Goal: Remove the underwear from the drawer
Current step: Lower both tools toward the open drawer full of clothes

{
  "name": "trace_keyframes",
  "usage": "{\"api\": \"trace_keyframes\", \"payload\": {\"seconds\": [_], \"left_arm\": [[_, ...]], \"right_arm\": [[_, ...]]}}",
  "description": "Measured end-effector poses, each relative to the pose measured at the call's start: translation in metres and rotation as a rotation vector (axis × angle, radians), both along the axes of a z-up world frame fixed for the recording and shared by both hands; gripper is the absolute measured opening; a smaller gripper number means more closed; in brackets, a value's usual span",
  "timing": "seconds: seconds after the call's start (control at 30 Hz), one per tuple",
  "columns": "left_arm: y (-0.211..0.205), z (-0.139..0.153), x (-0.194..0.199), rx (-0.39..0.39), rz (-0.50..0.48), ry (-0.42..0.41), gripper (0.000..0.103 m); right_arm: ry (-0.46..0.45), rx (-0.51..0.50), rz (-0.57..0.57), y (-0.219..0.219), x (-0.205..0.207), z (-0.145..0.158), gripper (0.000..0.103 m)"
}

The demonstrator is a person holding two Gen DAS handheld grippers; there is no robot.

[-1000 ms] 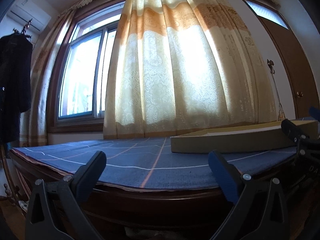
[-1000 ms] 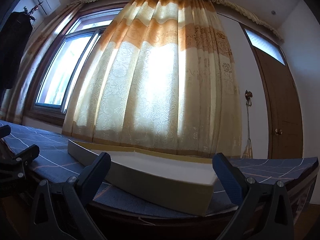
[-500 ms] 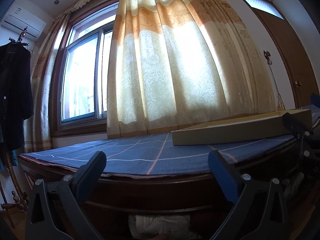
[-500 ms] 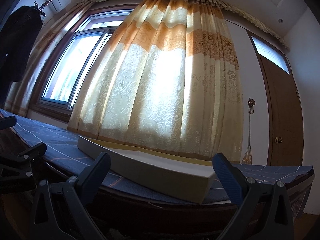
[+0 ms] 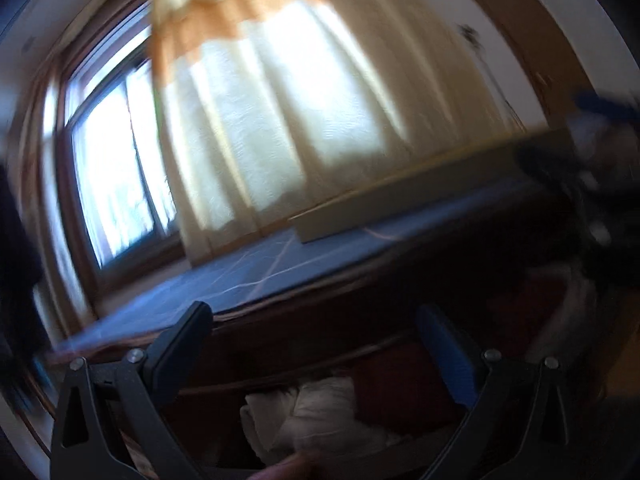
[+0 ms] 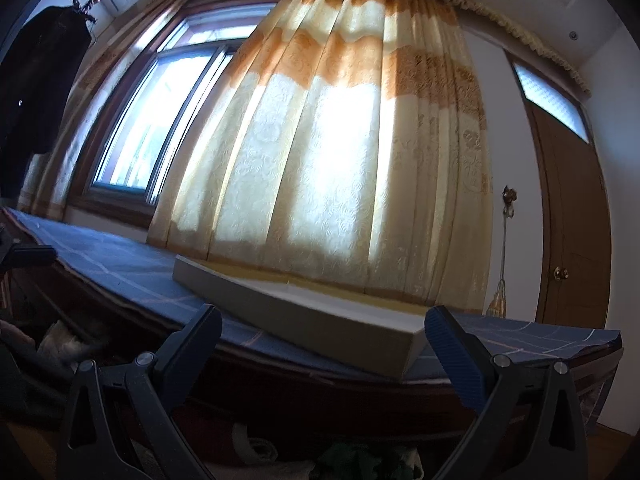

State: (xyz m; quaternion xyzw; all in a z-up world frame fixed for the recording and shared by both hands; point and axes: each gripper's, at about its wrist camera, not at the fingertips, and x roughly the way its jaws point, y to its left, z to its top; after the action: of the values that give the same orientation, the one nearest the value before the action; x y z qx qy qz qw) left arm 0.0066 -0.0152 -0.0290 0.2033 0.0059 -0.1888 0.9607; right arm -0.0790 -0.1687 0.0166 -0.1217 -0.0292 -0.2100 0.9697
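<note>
Here, the approach step: both claws descend toward the open drawer (image 5: 360, 364) under the worktop (image 6: 120, 264).
Left claw (image 5: 312, 332) and right claw (image 6: 324, 332) are spread, holding nothing. Pale folded underwear (image 5: 316, 416) lies in the drawer, just below the left claw; the next move likely calls for lowering and pinching it. No writing is legible.
</note>
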Motion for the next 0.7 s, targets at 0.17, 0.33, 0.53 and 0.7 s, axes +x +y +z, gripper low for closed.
{"api": "trace_keyframes", "payload": {"seconds": [0.17,0.33,0.53,0.7], "left_arm": [[0.011,0.005,-0.001,-0.045,0.012,0.061,0.103],[0.018,0.005,-0.007,-0.088,0.055,0.088,0.103],[0.018,0.003,-0.018,-0.078,0.09,0.1,0.103],[0.021,0.003,-0.023,-0.079,0.108,0.126,0.103]], "right_arm": [[0.05,0.058,-0.012,-0.002,-0.004,0.004,0.102],[0.071,0.069,-0.021,0.003,-0.012,0.004,0.102],[0.121,0.043,-0.004,0.014,-0.021,0.003,0.102],[0.15,0.077,0.004,0.013,-0.026,0.006,0.102]]}}
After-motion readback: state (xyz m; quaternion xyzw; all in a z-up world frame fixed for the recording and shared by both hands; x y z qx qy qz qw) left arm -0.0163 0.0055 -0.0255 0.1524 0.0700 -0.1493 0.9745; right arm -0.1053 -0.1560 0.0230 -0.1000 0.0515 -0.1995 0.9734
